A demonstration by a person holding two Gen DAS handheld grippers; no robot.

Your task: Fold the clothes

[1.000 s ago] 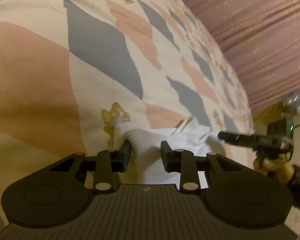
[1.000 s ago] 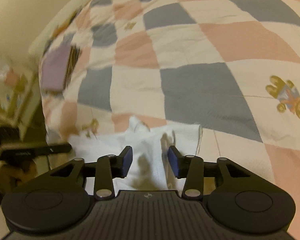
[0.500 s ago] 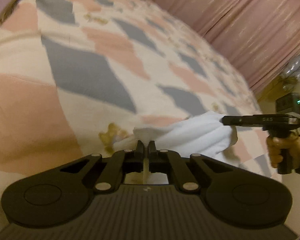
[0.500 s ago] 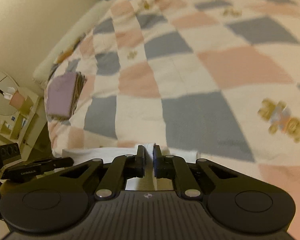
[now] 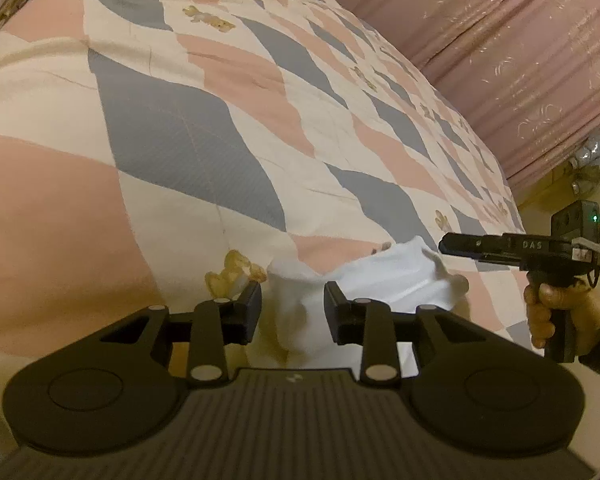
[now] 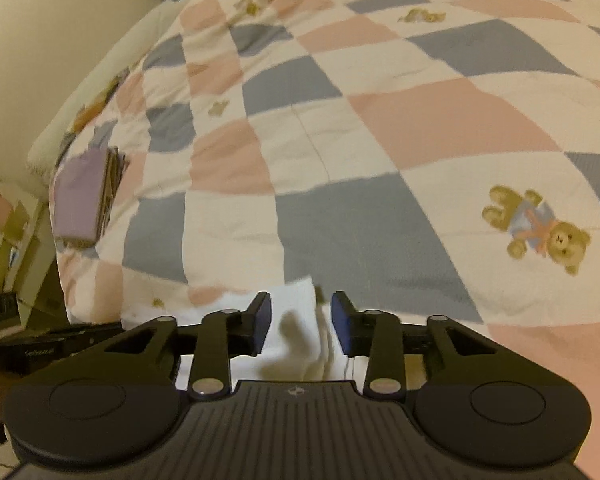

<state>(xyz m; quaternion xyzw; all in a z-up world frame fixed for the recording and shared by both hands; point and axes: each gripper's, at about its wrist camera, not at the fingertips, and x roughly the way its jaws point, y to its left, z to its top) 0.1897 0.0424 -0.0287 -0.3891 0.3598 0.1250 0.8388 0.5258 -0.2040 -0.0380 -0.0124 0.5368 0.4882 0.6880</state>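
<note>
A white garment [image 5: 384, 280] lies bunched at the near edge of the checked quilt [image 5: 204, 128]. My left gripper [image 5: 293, 306] is open, its fingers standing either side of one end of the cloth. My right gripper [image 6: 300, 320] is open too, with the white garment [image 6: 296, 328] lying between its blue-padded fingers [image 6: 342, 320]. The right gripper also shows in the left wrist view [image 5: 448, 244], at the cloth's far end, held by a hand. The left gripper shows in the right wrist view as a dark shape at the lower left [image 6: 40, 344].
The quilt [image 6: 380, 120] has pink, grey and cream squares with teddy bears [image 6: 540, 232]. A purple folded stack [image 6: 80, 196] lies at its left edge. Pink curtains [image 5: 500, 40] hang behind the bed. A shelf [image 6: 0, 232] stands at far left.
Both grippers closed on the white garment half a second ago and have now opened again, letting it go. The cloth has dropped back onto the quilt's edge.
</note>
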